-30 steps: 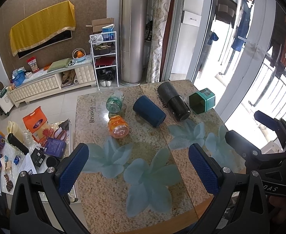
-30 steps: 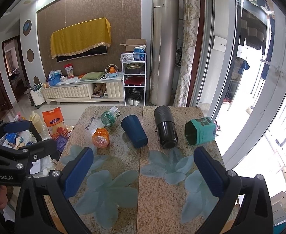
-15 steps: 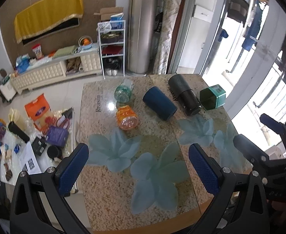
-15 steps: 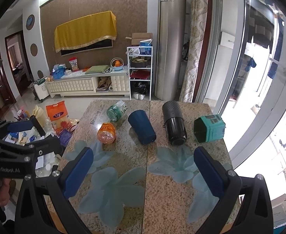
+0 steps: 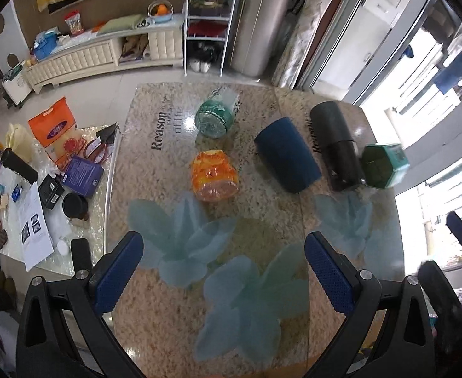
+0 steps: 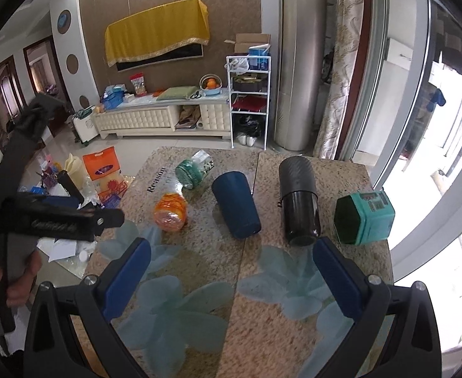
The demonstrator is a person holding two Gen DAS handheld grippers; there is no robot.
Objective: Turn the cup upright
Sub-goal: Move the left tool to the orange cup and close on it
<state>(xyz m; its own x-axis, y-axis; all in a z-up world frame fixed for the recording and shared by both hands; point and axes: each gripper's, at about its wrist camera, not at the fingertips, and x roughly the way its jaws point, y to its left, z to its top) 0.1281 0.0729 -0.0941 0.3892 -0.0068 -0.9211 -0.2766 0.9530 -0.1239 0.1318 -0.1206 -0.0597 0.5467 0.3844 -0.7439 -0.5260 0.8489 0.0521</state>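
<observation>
Several cups lie on their sides in a row across the far half of the stone table (image 5: pixel 155 308): a green glass cup (image 5: pixel 216 113), an orange glass cup (image 5: pixel 213 174), a dark blue cup (image 5: pixel 287 154), a black tumbler (image 5: pixel 338 145) and a teal hexagonal cup (image 5: pixel 384 165). The right wrist view shows them too: green (image 6: pixel 193 170), orange (image 6: pixel 169 211), blue (image 6: pixel 237 208), black (image 6: pixel 298 201), teal (image 6: pixel 365 217). My left gripper (image 5: pixel 224 271) is open and empty above the near table. My right gripper (image 6: pixel 231 277) is open and empty, short of the blue cup.
A low glass side table (image 5: pixel 26 195) full of clutter stands left of the table. The floor, a white TV bench (image 6: pixel 155 119) and a wire shelf (image 6: pixel 248 94) lie beyond. A glass balcony door (image 6: pixel 420 126) is to the right.
Both grippers have risen and tilted down towards the table, so the cups sit lower in the views. The left gripper has lifted higher in the right wrist view. No cup has moved.
</observation>
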